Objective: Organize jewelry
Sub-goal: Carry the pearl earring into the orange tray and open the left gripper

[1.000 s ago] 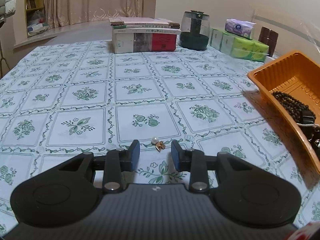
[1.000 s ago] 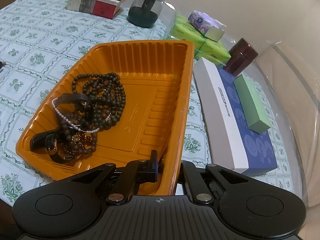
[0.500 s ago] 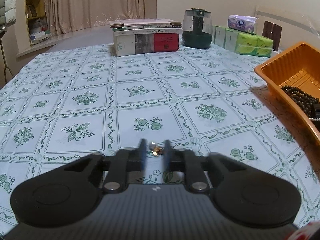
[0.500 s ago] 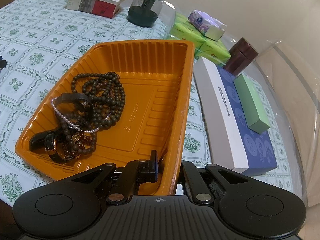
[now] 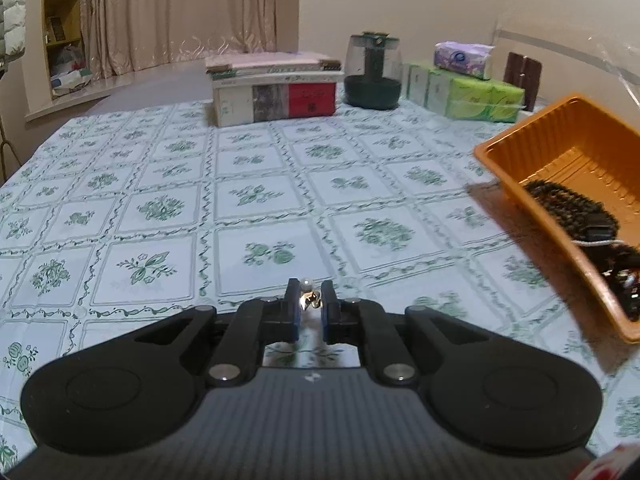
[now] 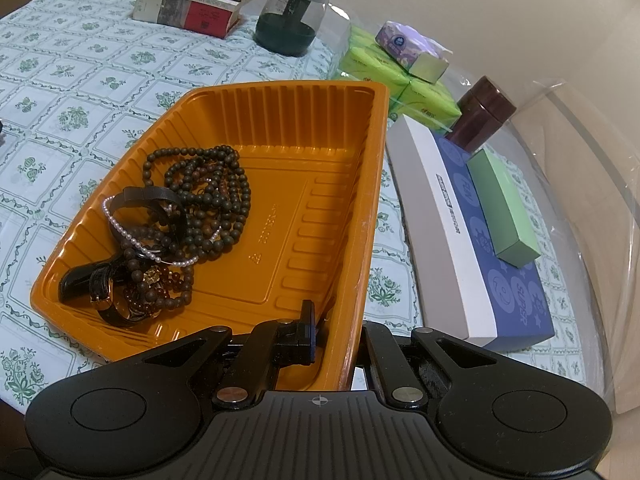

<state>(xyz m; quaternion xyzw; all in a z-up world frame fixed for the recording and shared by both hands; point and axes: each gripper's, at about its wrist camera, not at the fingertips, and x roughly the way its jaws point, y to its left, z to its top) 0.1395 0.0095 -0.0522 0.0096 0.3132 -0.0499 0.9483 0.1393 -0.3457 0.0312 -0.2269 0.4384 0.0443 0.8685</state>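
Note:
My left gripper (image 5: pixel 307 300) is shut on a small pearl-and-gold earring (image 5: pixel 309 295), held just above the floral tablecloth. The orange tray (image 5: pixel 552 148) lies to its right. In the right wrist view the orange tray (image 6: pixel 280 120) holds dark bead necklaces (image 6: pixel 208 196), a pearl bracelet (image 6: pixel 132 236) and black straps (image 6: pixel 92 284). My right gripper (image 6: pixel 336 320) is shut on the tray's near right wall, one finger inside and one outside.
A stack of books (image 5: pixel 276 88), a dark glass jar (image 5: pixel 372 72), green tissue packs (image 5: pixel 464 92) and a brown canister (image 5: pixel 522 76) stand at the table's far side. A white-and-blue box (image 6: pixel 472 236) with a green box (image 6: pixel 504 208) on it lies right of the tray.
My left gripper closed on the earring and lifted it off the cloth. The right gripper and tray stayed still.

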